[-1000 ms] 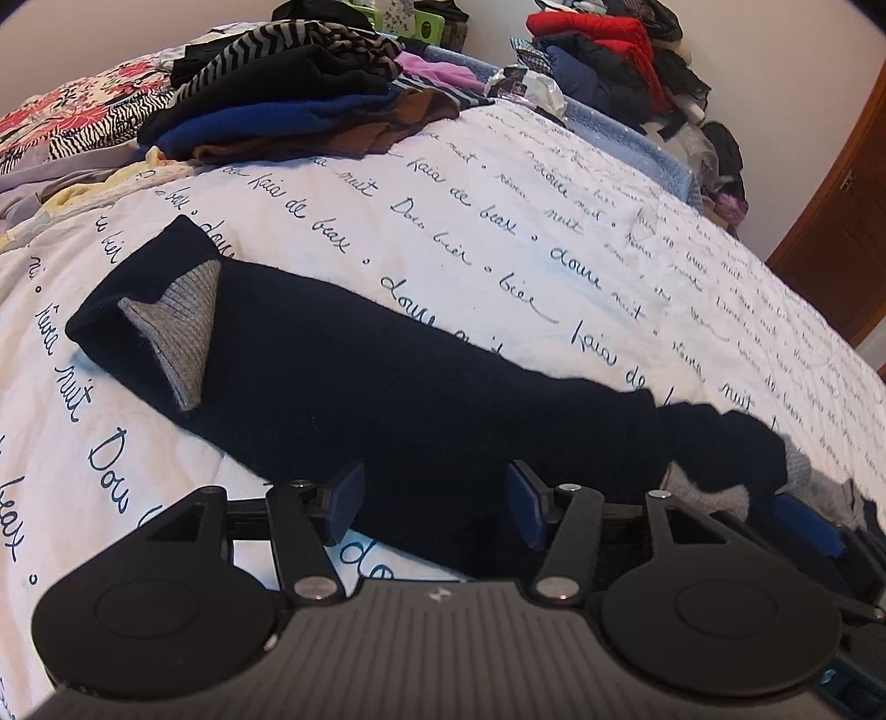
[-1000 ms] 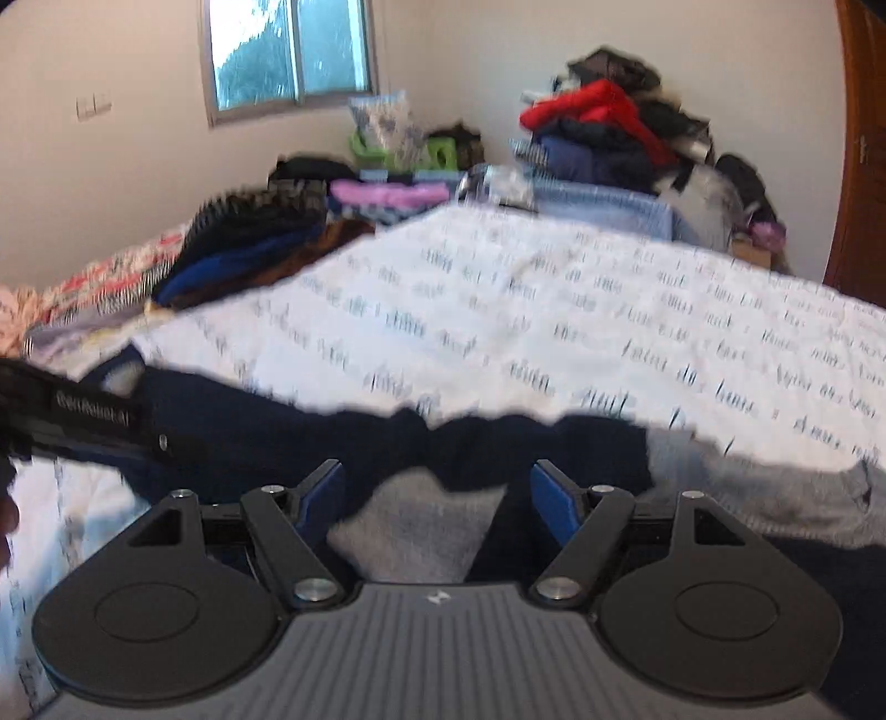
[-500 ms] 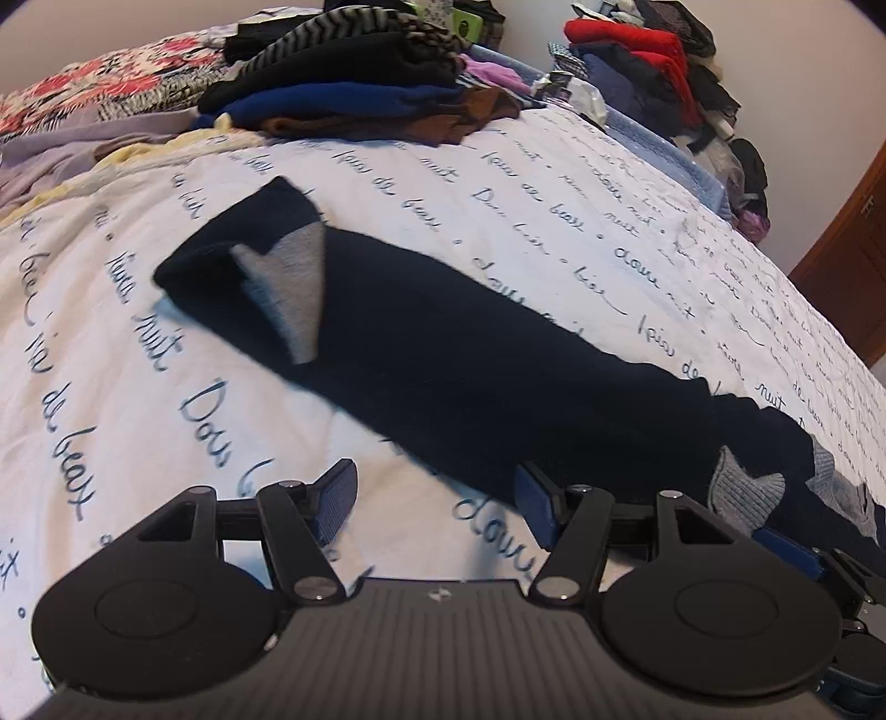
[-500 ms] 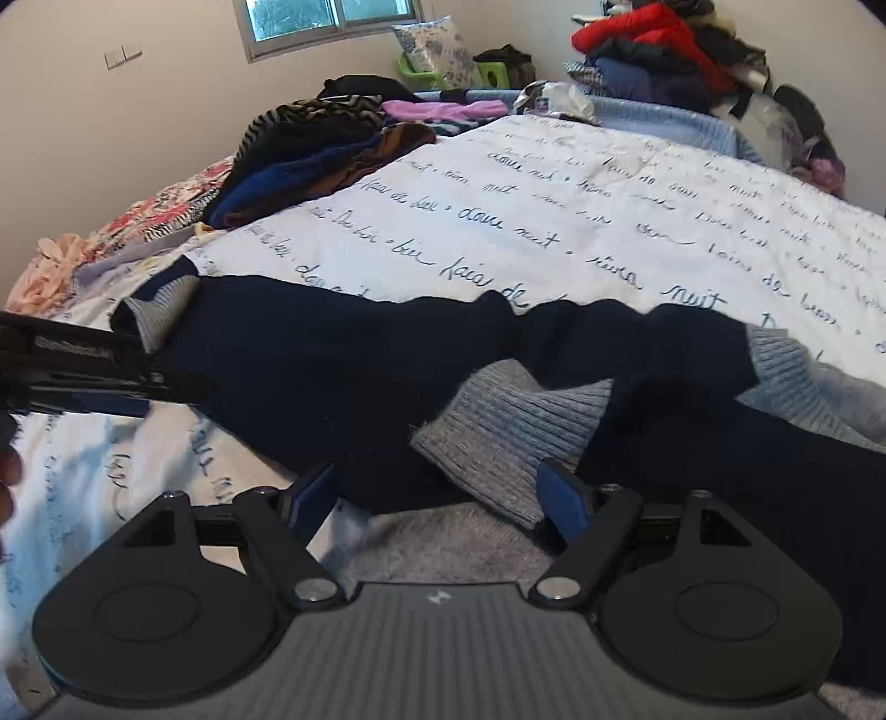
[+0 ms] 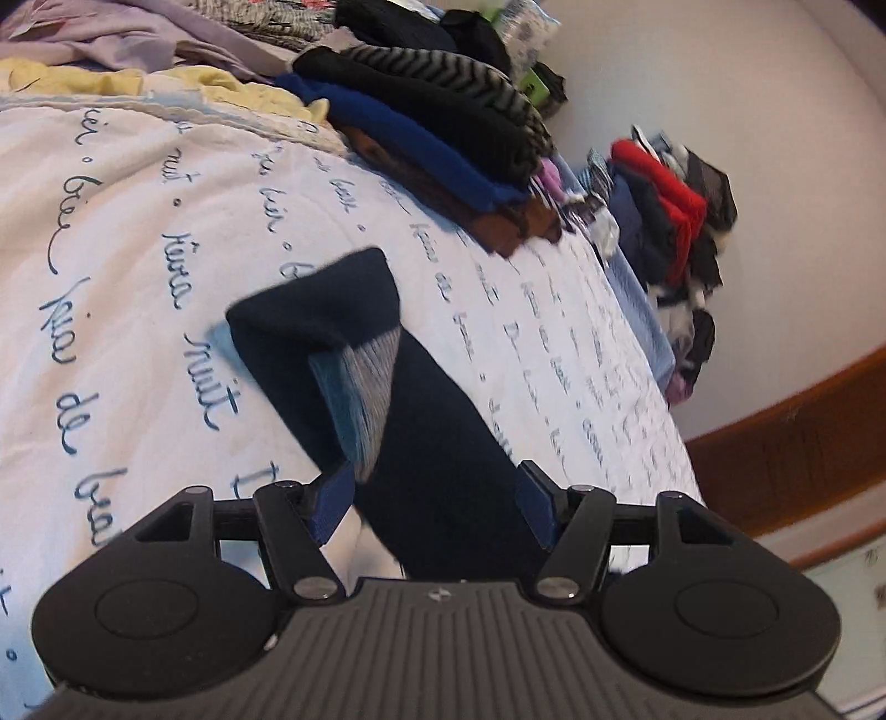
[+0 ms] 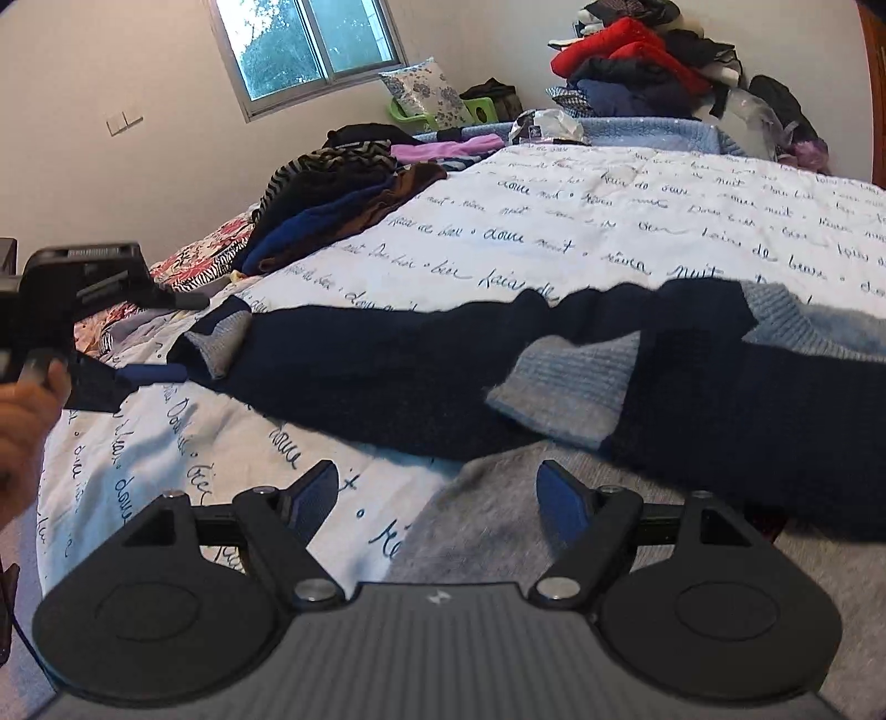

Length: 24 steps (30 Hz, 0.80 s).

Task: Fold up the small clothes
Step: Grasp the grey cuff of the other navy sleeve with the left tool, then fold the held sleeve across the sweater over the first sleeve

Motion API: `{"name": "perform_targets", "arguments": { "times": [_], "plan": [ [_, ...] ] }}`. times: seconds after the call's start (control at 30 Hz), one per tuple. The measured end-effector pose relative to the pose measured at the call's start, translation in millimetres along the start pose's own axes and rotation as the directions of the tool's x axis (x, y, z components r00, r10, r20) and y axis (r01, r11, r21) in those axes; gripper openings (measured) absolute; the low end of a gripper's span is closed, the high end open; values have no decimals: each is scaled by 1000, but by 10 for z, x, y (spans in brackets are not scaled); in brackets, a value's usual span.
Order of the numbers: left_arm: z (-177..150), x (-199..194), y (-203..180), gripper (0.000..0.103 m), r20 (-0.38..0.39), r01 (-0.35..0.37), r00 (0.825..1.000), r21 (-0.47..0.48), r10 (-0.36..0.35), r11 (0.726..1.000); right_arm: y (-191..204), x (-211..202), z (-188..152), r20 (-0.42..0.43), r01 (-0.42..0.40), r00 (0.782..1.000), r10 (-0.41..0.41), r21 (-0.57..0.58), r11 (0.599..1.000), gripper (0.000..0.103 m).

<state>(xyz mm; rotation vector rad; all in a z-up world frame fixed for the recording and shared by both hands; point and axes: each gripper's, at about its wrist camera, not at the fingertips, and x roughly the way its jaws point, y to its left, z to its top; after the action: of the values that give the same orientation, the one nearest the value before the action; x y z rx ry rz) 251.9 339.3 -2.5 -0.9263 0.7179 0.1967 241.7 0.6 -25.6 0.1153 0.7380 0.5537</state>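
A navy knit top with grey cuffs lies spread across the white lettered bedspread (image 6: 609, 221). Its long navy sleeve (image 5: 437, 443) has a folded end with a grey cuff (image 5: 365, 387). My left gripper (image 5: 432, 504) is open just above that sleeve, and its pads do not press the cloth. In the right wrist view the sleeve (image 6: 360, 365) runs left to the left gripper (image 6: 149, 374), and a second grey cuff (image 6: 565, 387) lies on the navy body. My right gripper (image 6: 437, 498) is open over a grey part of the top (image 6: 498, 531), holding nothing.
A stack of folded clothes (image 6: 332, 205) sits at the far left of the bed. A loose heap with a red garment (image 6: 626, 50) rises at the far right against the wall. A person's hand (image 6: 27, 421) holds the left gripper. A wooden door (image 5: 803, 432) is at the right.
My left gripper slid along the sleeve toward its cuffed end and rolled, so its view is tilted. My right gripper drew back a little, and the grey cuff now lies farther ahead.
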Motion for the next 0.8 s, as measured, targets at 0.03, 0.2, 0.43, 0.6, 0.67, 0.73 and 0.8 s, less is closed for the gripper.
{"name": "perform_targets", "arguments": {
  "times": [0.03, 0.2, 0.43, 0.6, 0.67, 0.73, 0.8],
  "plan": [
    [38, 6, 0, 63, 12, -23, 1000, -1, 23, 1000, 8, 4, -13, -3, 2, 1000, -2, -1, 1000, 79],
    [193, 97, 17, 59, 33, -49, 998, -13, 49, 999, 31, -21, -47, 6, 11, 1000, -11, -11, 1000, 79],
    [238, 391, 98, 28, -17, -66, 998, -91, 64, 994, 62, -63, -67, 12, 9, 1000, -9, -10, 1000, 79],
    [151, 460, 29, 7, -39, -54, 998, -43, 52, 998, 47, -145, -55, 30, 11, 999, -11, 1, 1000, 79],
    [104, 431, -69, 6, -16, -73, 997, 10, 74, 997, 29, -175, -48, 36, 13, 999, -13, 3, 1000, 79],
    [47, 378, -204, 5, 6, -83, 997, 66, 83, 994, 9, -203, -39, 42, 16, 999, -16, 4, 1000, 79],
    [-18, 319, -360, 5, 11, -53, 999, 106, 52, 993, -24, -233, -24, 49, 22, 999, -22, 9, 1000, 79]
  ]
}}
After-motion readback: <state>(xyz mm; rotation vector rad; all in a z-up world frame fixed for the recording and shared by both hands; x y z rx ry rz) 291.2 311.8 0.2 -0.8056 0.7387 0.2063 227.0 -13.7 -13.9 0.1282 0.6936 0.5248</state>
